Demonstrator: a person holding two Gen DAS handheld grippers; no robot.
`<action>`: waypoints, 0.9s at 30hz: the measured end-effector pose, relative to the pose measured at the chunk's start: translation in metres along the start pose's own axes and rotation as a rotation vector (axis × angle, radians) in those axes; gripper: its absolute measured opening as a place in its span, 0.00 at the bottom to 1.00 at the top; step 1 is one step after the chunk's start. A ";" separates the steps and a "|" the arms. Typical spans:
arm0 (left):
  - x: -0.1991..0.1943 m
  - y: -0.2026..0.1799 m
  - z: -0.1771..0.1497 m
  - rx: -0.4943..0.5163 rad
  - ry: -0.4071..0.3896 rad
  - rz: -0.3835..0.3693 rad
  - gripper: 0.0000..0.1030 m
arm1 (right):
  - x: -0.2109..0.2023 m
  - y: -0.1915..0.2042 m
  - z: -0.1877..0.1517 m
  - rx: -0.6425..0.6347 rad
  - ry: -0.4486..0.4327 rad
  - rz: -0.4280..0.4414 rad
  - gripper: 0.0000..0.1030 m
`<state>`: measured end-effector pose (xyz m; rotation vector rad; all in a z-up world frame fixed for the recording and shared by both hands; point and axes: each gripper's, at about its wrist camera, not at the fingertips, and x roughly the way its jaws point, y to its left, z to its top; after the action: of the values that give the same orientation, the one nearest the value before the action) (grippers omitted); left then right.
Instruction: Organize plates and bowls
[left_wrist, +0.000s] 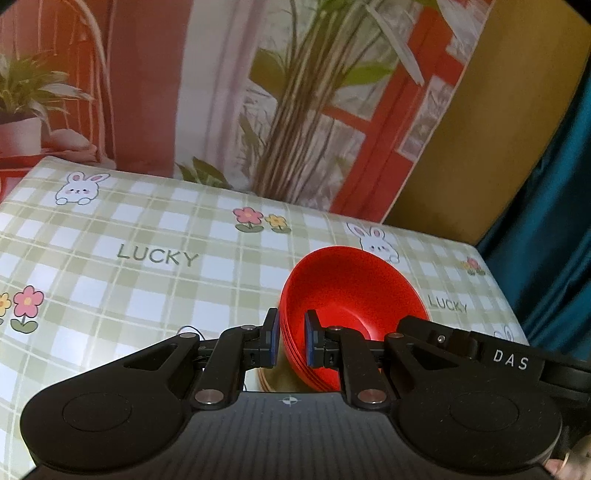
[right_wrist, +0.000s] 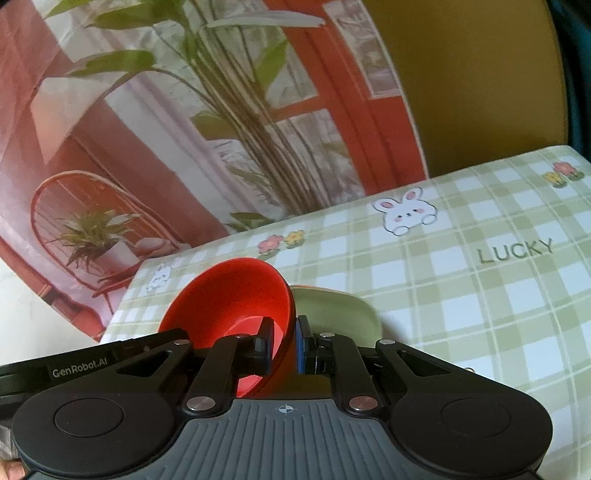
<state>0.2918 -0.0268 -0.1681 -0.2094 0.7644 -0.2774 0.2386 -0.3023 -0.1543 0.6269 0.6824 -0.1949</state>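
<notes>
Bowls (left_wrist: 347, 295), red and nested in a stack, gripped at opposite rims: left tongs (left_wrist: 291, 341) clamped nearly shut on one rim, right tongs (right_wrist: 282, 345) clamped nearly shut on the other. Held tilted above the checked counter (left_wrist: 147, 295), apparently clear of it. Green plate (right_wrist: 332, 314) just behind the stack in the right view, whether touching cannot be told.

Judged as a two-handed carry. Best kept level, both pairs of tongs moving together at one pace so neither rim twists free; squeeze held firm, since smooth nested bowls could slide apart. Lowered gently, released only once seated.

Readable: "LUCKY" on the cloth, "DAS" and "GenRobot.AI" on the tongs' arms.
</notes>
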 end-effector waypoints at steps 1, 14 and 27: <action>0.001 -0.001 -0.001 0.004 0.004 0.001 0.14 | 0.001 -0.002 -0.001 0.004 0.003 -0.003 0.12; 0.016 0.006 -0.004 0.008 0.059 0.024 0.14 | 0.010 -0.003 -0.010 0.006 0.041 -0.004 0.12; 0.017 0.005 -0.007 0.034 0.065 0.043 0.15 | 0.015 -0.005 -0.014 -0.001 0.067 -0.006 0.14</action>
<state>0.2996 -0.0285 -0.1852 -0.1523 0.8267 -0.2566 0.2409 -0.2969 -0.1745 0.6327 0.7488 -0.1801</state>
